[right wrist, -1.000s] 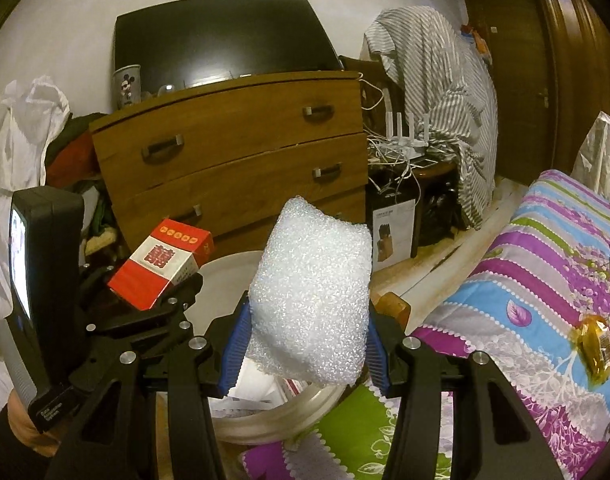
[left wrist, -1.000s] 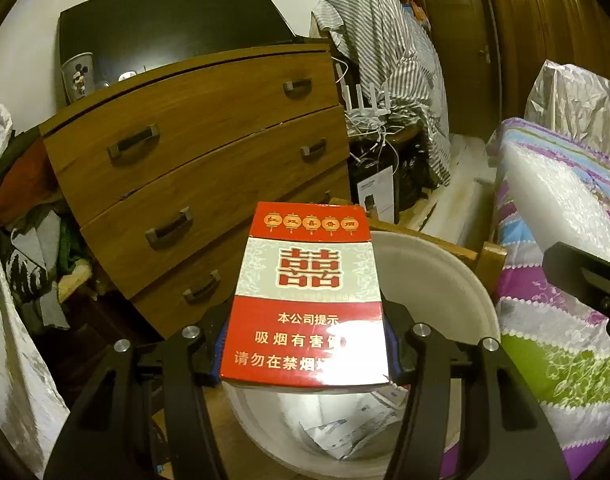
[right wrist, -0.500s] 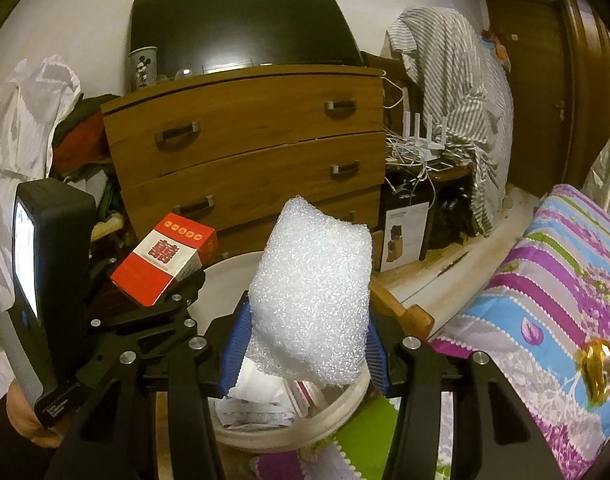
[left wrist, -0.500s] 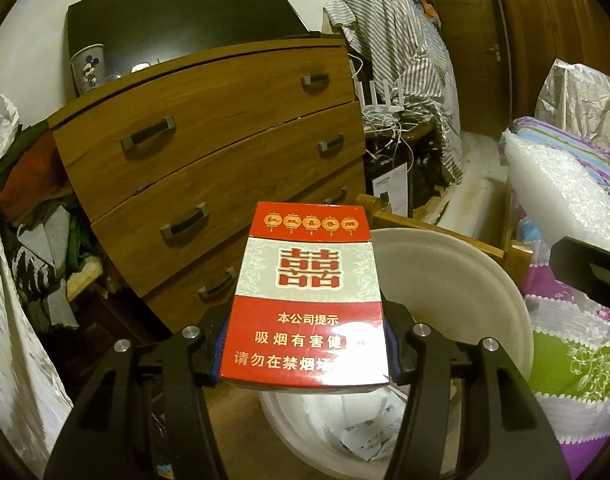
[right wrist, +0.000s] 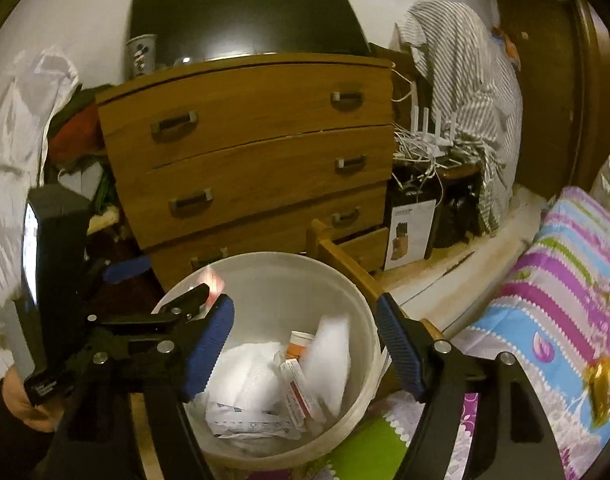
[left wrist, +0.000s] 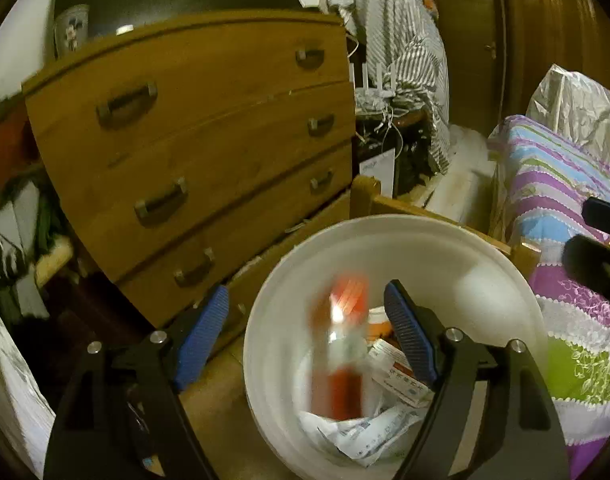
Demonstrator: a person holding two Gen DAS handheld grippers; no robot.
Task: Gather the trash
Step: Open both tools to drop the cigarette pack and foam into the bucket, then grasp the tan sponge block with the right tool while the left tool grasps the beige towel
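Note:
A white trash bucket [left wrist: 405, 236] stands on the floor below both grippers; it also shows in the right wrist view [right wrist: 265, 264]. My left gripper [left wrist: 305, 328] is open and empty; the red cigarette box [left wrist: 343, 344] is a blur, falling into the bucket. In the right wrist view the box shows only as a red blur [right wrist: 213, 284] by the left gripper. My right gripper [right wrist: 305, 344] is open and empty; the white foam piece [right wrist: 331, 356] is blurred inside the bucket, among crumpled paper [right wrist: 245, 400] and small cartons [right wrist: 301, 392].
A brown chest of drawers [right wrist: 245, 152] stands behind the bucket, with a wooden bed frame corner [right wrist: 337, 252] beside it. A striped quilt [right wrist: 565, 300] with a gold wrapper [right wrist: 603, 380] lies to the right. Clothes pile up at the left [left wrist: 9, 220].
Both grippers opened over the bucket. The red cigarette box dropped from the left gripper and the foam piece dropped from the right gripper into the bucket.

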